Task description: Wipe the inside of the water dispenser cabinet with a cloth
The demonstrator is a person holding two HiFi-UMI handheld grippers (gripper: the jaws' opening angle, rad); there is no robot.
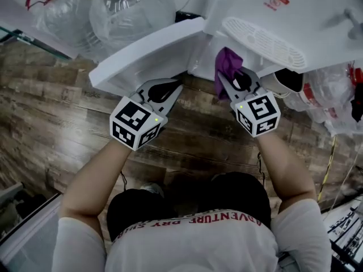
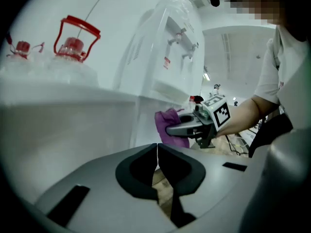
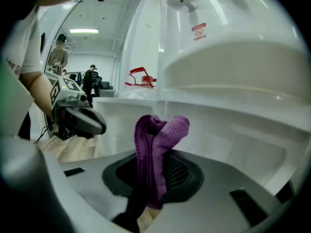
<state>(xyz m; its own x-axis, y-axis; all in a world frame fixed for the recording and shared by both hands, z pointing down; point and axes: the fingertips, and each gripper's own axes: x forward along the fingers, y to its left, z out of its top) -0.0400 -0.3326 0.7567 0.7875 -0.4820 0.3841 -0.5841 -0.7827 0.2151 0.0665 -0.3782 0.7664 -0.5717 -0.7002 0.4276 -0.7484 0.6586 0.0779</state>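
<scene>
Clamping the purple cloth (image 1: 226, 64) between its jaws, the right gripper (image 1: 233, 78) points at the water dispenser (image 1: 283, 21) cabinet. Beside it the left gripper (image 1: 174, 87), jaws pressed together on nothing, hovers under the open white door (image 1: 142, 52).

Clear water jugs (image 1: 129, 7) with red handles stand close together by a brown wood-plank floor (image 1: 51, 112).

Water jugs (image 1: 122, 4) cut off by head view's top edge. Red label (image 1: 276, 0) on dispenser (image 1: 317, 21): print too small to read. Lower end of cloth (image 3: 155, 149) hidden betw. right hand-held gripper (image 1: 231, 84) jaws. Bkgd people (image 3: 91, 76) in right gripper view: too small & blurred.
</scene>
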